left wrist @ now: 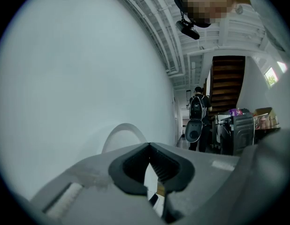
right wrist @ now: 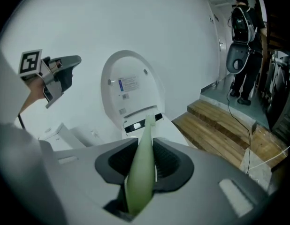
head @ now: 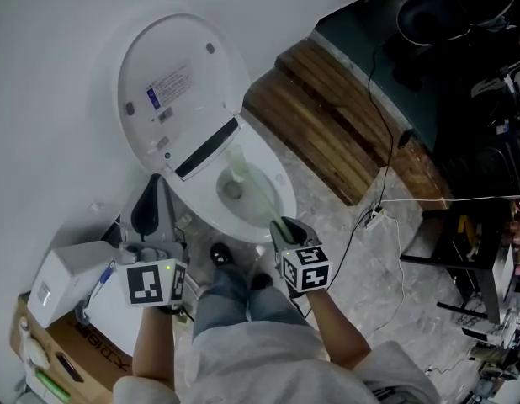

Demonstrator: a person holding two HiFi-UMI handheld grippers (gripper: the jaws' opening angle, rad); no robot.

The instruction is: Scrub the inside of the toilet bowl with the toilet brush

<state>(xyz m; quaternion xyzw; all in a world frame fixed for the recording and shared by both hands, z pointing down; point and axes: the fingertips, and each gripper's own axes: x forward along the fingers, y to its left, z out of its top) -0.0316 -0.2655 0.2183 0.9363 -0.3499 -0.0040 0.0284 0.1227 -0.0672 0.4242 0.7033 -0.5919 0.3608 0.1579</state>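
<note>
Right gripper [right wrist: 145, 162] has its fingers clamped on the pale green handle of the toilet brush [right wrist: 141, 172]. The grip sits low on the fat end of the handle, and the shaft tapers away towards the toilet. In the head view the brush runs from the right gripper [head: 285, 225] down into the toilet bowl [head: 275, 178], with the brush head at the back of the bowl, near the water. The lid [head: 172, 82] is raised against the wall.

Left gripper [left wrist: 152, 172] has its fingers drawn together to a thin slit with nothing between them. It is held up to the left of the toilet, apart from it.

Handling, as a judgement:
- The brush looks like light, smooth moulded plastic.
- The shaft is fairly stiff, but the thin end may flex under scrubbing pressure.
- The smooth tapered handle could twist or slide in the fingers, and a wet one more so.
- The thick end is the best place to hold, squarely between the pads, as it is gripped now.
- The bowl is hard ceramic, so firm strokes should do it no harm.

Wooden steps [head: 336, 133] lie just beside the toilet on the right.
</note>
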